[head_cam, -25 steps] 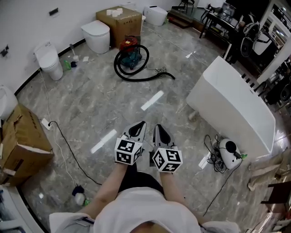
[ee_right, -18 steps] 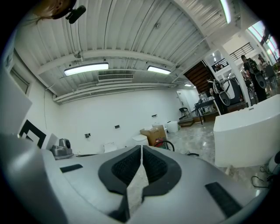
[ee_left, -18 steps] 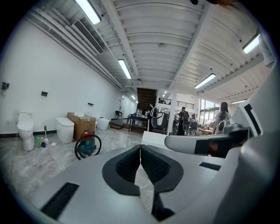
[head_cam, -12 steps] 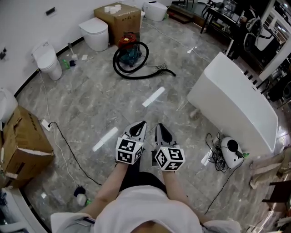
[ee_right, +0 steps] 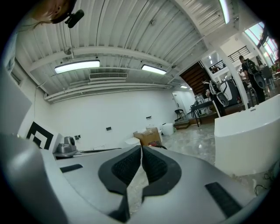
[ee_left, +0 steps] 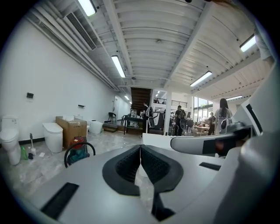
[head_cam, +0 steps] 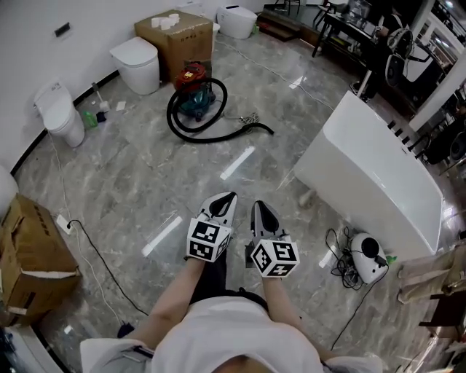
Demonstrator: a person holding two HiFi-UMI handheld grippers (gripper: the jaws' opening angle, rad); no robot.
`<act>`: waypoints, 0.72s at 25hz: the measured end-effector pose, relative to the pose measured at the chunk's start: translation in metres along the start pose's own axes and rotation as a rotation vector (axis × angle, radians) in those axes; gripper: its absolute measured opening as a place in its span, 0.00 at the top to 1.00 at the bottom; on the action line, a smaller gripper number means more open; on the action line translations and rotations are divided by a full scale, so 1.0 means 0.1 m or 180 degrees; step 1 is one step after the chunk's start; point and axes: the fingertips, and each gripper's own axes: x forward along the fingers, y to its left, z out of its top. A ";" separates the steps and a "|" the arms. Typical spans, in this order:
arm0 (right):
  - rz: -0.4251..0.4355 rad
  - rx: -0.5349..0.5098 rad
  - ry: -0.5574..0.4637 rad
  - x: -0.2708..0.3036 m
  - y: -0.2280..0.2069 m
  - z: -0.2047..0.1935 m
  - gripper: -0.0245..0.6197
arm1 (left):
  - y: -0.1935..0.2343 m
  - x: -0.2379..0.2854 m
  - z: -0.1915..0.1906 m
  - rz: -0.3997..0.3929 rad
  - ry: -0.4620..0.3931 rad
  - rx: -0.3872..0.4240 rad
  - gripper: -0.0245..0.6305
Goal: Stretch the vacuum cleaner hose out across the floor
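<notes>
Atop the cardboard box [head_cam: 186,45], white items [head_cam: 166,21]; left tongs [head_cam: 227,197], right tongs [head_cam: 259,205] closed, empty.

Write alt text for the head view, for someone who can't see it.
Looking down, a person holds two shut tongs, the left tongs and right tongs, side by side above a grey marble floor. Ahead, a vacuum cleaner stands with its black hose looped around it, between a toilet and a white bathtub.

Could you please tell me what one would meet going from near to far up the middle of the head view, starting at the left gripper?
left gripper → vacuum hose → vacuum cleaner → cardboard box
</notes>
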 end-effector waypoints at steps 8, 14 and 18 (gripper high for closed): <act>0.0042 -0.0095 -0.0119 1.59 -0.38 0.56 0.94 | 0.94 1.29 0.63 -0.0214 -0.0117 0.0058 0.95; 0.0006 -0.0070 -0.0139 2.52 -0.64 0.85 0.94 | 1.53 2.03 0.91 -0.0276 -0.0085 0.0047 0.95; -0.0030 -0.0046 -0.0072 2.94 -0.77 0.86 0.94 | 1.84 2.38 0.90 -0.0316 0.0015 0.0004 0.95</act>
